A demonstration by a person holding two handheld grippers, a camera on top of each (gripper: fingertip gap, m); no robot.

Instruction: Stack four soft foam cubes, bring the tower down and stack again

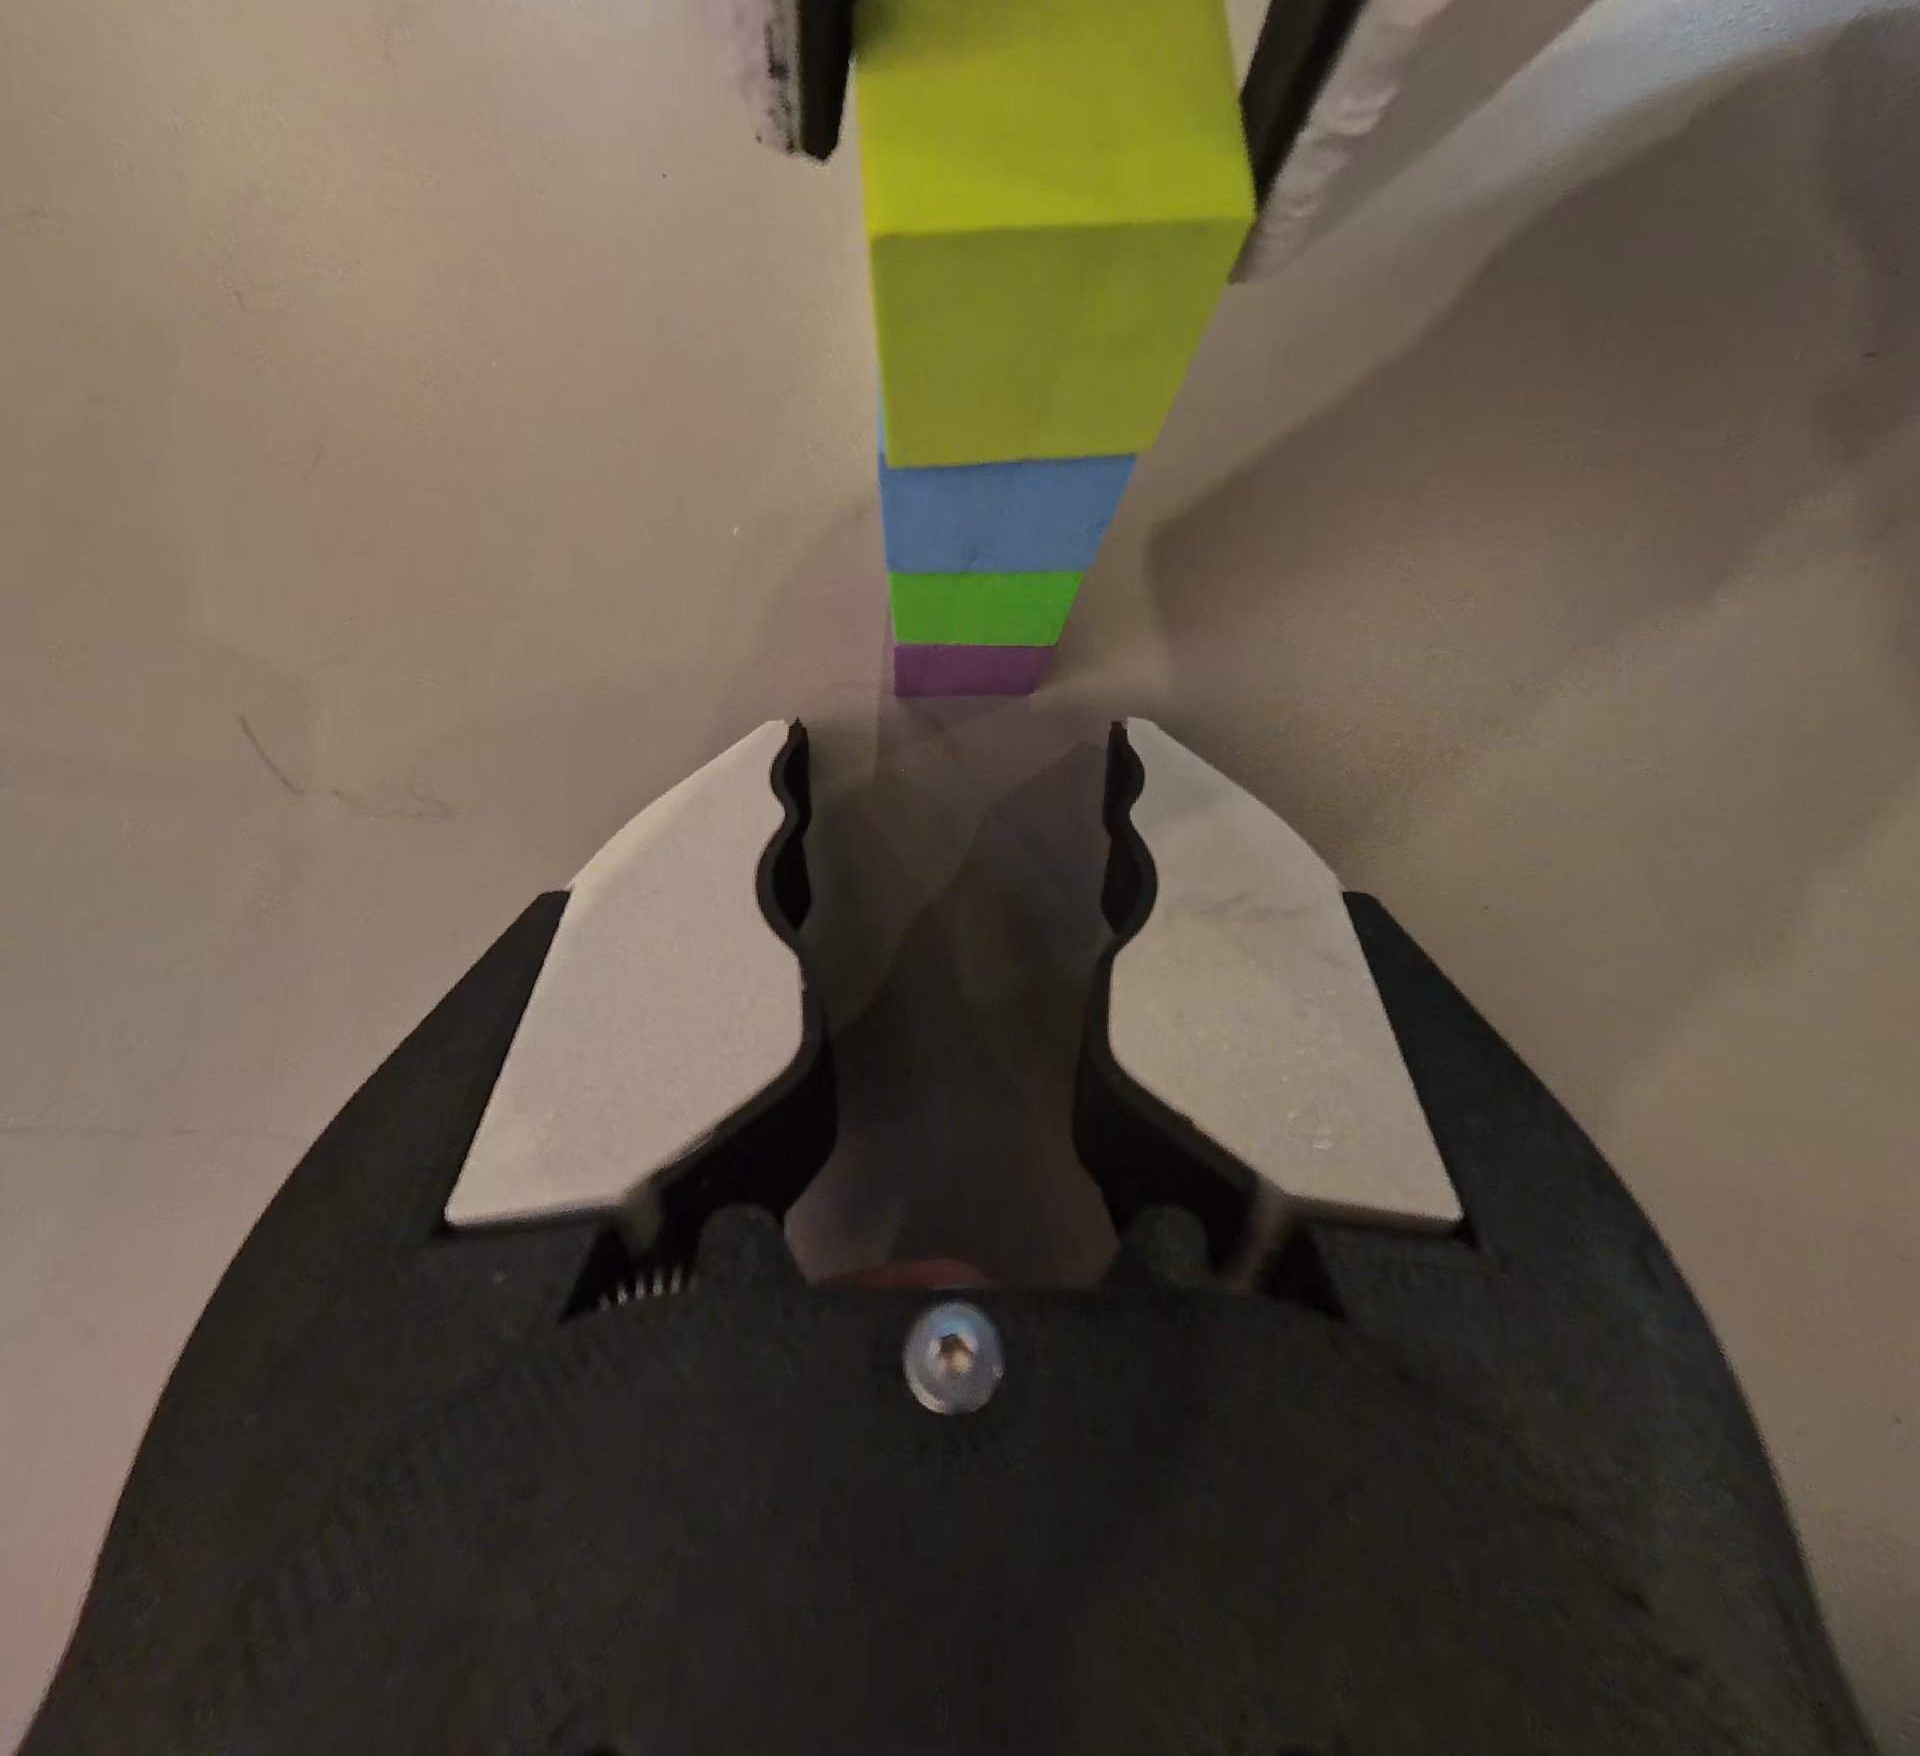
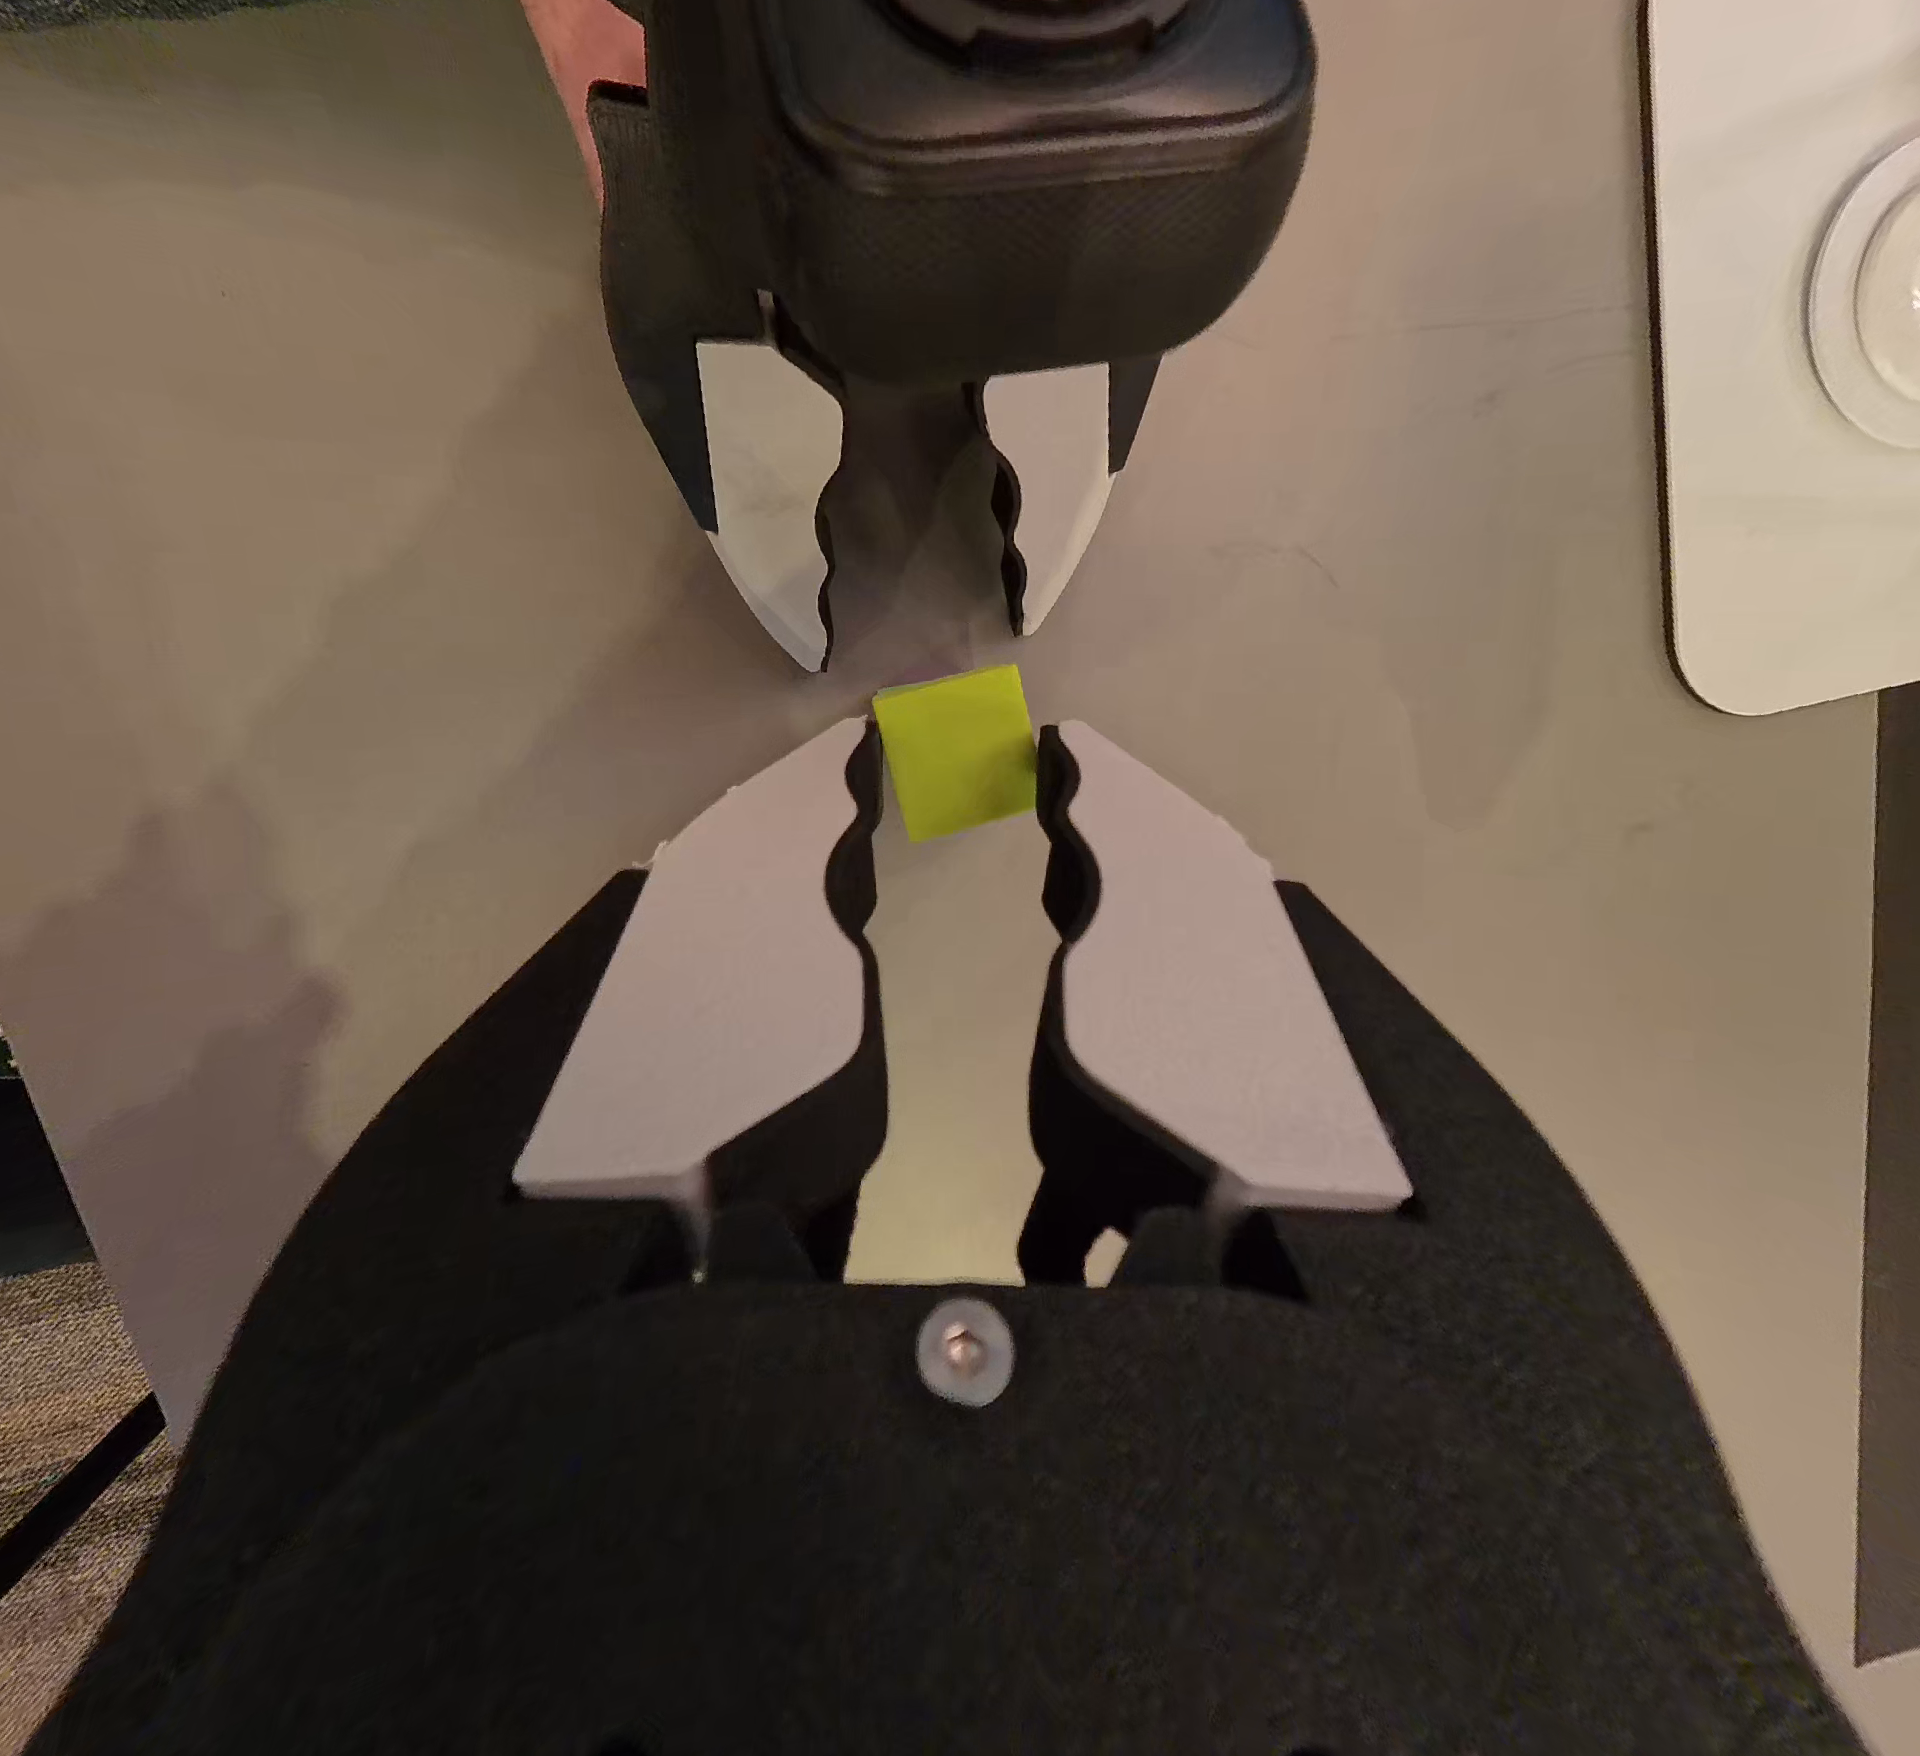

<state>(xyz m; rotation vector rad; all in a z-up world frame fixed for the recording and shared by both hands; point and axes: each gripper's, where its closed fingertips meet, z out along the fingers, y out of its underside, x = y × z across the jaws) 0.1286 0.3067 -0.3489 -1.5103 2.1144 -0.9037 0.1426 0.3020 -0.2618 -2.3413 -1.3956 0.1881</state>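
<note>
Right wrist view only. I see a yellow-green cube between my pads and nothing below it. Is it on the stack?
Observer: Yes. The left wrist view shows the yellow-green cube resting on a blue cube.
Operator: What's under blue?
Observer: A green cube, then a purple cube on the table. Four high.
Operator: Is the right hand-held gripper gripping it?
Observer: Yes. From that side, one of its fingers visibly dents the foam.

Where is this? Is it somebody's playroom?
Probably not: it looks like a desk or worktable indoors. A plain grey tabletop holds a tower of foam cubes, a white pad lies at one side, and carpet shows below.
</note>
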